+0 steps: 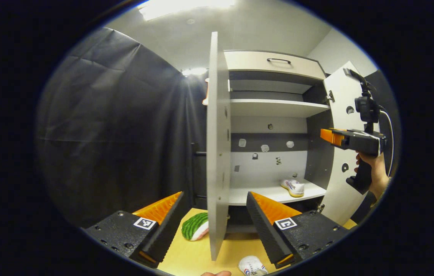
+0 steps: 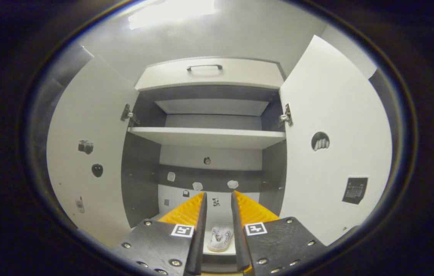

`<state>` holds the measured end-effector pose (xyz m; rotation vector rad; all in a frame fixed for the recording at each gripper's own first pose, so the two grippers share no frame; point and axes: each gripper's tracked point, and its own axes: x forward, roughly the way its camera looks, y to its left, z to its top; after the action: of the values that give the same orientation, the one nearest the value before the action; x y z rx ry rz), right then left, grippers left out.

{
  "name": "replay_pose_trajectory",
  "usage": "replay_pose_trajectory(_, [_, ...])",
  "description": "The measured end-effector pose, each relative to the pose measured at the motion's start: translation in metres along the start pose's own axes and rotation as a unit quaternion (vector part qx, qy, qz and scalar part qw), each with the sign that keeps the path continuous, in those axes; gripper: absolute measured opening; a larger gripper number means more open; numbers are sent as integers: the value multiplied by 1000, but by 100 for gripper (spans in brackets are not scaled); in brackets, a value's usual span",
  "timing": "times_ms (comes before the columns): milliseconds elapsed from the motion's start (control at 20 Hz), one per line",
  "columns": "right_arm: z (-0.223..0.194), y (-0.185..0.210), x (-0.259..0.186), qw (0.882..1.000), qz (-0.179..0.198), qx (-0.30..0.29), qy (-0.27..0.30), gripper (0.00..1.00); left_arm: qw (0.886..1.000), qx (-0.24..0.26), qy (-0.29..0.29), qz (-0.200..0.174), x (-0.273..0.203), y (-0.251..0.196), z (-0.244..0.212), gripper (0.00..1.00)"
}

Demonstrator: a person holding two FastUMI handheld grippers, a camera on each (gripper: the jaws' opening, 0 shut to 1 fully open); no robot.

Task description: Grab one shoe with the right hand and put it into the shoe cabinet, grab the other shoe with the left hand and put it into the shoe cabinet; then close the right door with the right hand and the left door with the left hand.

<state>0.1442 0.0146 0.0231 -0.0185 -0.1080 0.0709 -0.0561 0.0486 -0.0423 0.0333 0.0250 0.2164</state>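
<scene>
Left fingers (image 1: 214, 226), left gripper view: apart, empty, straddling the left door's (image 1: 218, 153) edge above the desk (image 1: 190, 257). Second shoe (image 1: 252, 265): on desk, low between fingers; likely light, soft upper, best gripped across the collar. First shoe (image 1: 293, 187): on the cabinet's (image 1: 274, 115) lower shelf. Right gripper (image 1: 334, 137): held level by a hand (image 1: 372, 172), near the right door (image 1: 345, 153).

Right fingers (image 2: 218, 218), right gripper view: narrowly apart, empty, aimed into cabinet (image 2: 209, 134); shoe (image 2: 220, 238) on shelf beyond them.

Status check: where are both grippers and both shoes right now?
Both grippers open, empty. One shoe on cabinet's lower shelf; other shoe on floor. Left door edge-on between left gripper and cabinet.
</scene>
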Motion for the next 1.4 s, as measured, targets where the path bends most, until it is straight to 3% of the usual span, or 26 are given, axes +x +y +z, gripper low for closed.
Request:
replay_pose_trajectory(350, [32,-14,-51,1000,-3,-24,-7,34,998,0,38,-59,15,-57,-49,96])
replay_pose_trajectory(500, [41,-29,-66,999,-14,-30,-7,41,993,1,86,-79,19,-78,-98,97])
replay_pose_trajectory(600, [47,-37,-75,999,-20,-36,-8,37,988,-1,130,-88,21,-87,-138,97])
replay_pose_trajectory(800, [63,-55,-89,999,-33,-23,-11,42,966,-23,235,-101,15,-103,-230,98])
replay_pose_trajectory(850, [68,-59,-92,999,-37,-20,-13,39,961,-29,254,-105,13,-105,-251,98])
replay_pose_trajectory(1100, [82,-77,-101,999,-50,-11,-18,39,935,-11,342,-89,5,-94,-353,97])
replay_pose_trajectory(1200, [84,-81,-104,998,-51,-10,-19,40,918,-29,387,-84,-8,-92,-387,96])
replay_pose_trajectory(1350, [82,-85,-107,999,-52,-9,-14,42,896,-54,433,-75,-21,-87,-428,88])
replay_pose_trajectory(1400, [82,-86,-107,999,-52,-10,-13,39,890,-64,445,-77,-25,-89,-438,88])
